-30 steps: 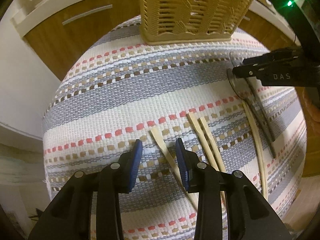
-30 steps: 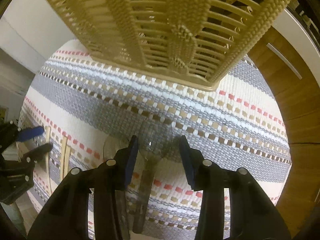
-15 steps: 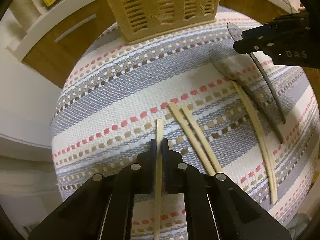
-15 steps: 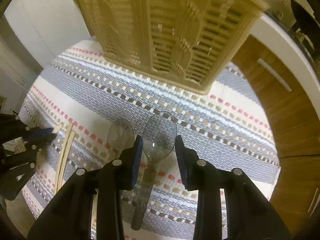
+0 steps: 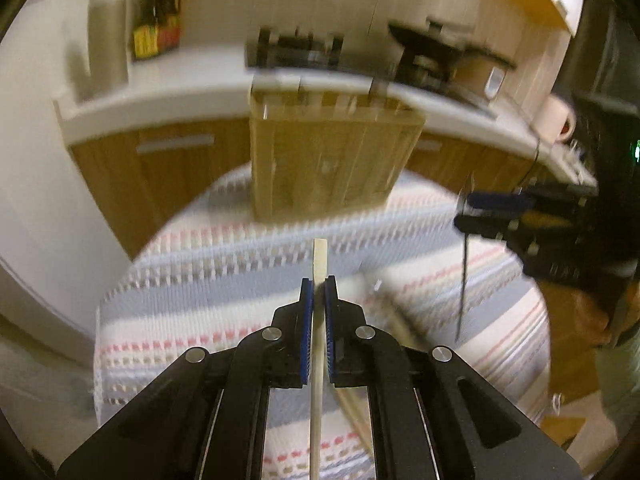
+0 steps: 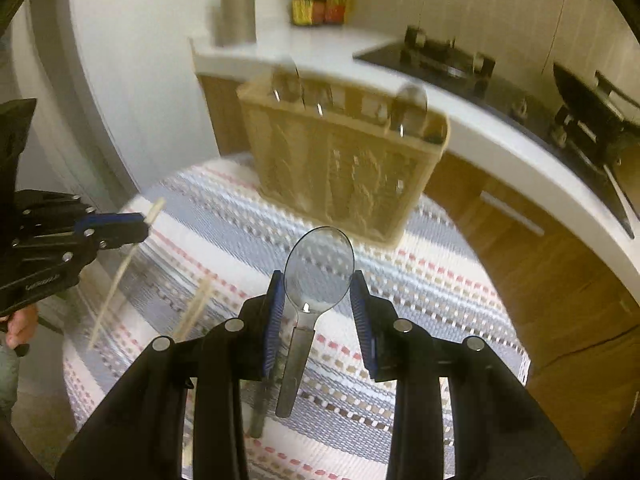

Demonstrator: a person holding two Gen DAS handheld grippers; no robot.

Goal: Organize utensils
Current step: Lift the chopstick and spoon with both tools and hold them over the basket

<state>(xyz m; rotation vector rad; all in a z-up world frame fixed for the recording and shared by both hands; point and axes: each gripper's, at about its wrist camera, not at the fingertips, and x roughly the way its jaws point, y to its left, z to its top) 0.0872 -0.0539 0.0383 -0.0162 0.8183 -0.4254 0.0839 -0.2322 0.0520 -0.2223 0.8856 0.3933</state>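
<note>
Left hand-held gripper (image 5: 319, 285) pinches a pale chopstick (image 5: 319, 264), raised above the striped cloth (image 5: 200, 264) covering the bench. Right hand-held gripper (image 6: 318, 286) clamps a clear plastic spoon (image 6: 319, 268) by the bowl, handle hanging down. The woven utensil basket (image 6: 340, 176) stands at the cloth's far edge with spoons upright inside. Two more chopsticks (image 6: 194, 312) lie on the cloth.
</note>
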